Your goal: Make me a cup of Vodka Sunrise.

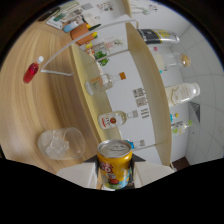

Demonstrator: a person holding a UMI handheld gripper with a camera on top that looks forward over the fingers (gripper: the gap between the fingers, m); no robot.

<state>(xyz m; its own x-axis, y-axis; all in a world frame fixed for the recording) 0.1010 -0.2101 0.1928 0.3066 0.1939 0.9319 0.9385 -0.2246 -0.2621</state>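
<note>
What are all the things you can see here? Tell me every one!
juice can: one, yellow-orange, silver top, held between the fingers.
cup of ice: one, clear, on the wooden counter beside the can.
red bottle: one, small, on the counter beyond the cup.
clear bottles: several, on the wooden shelf ahead; labels unreadable.
wooden shelf: one, light wood, beyond the can.
wooden counter: one, light wood.
gripper: one, pale fingers pressing both sides of the can.

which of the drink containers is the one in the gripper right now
The yellow can with the silver top, clamped between the gripper fingers. The bottles sit beyond it on the shelf, untouched.
</note>
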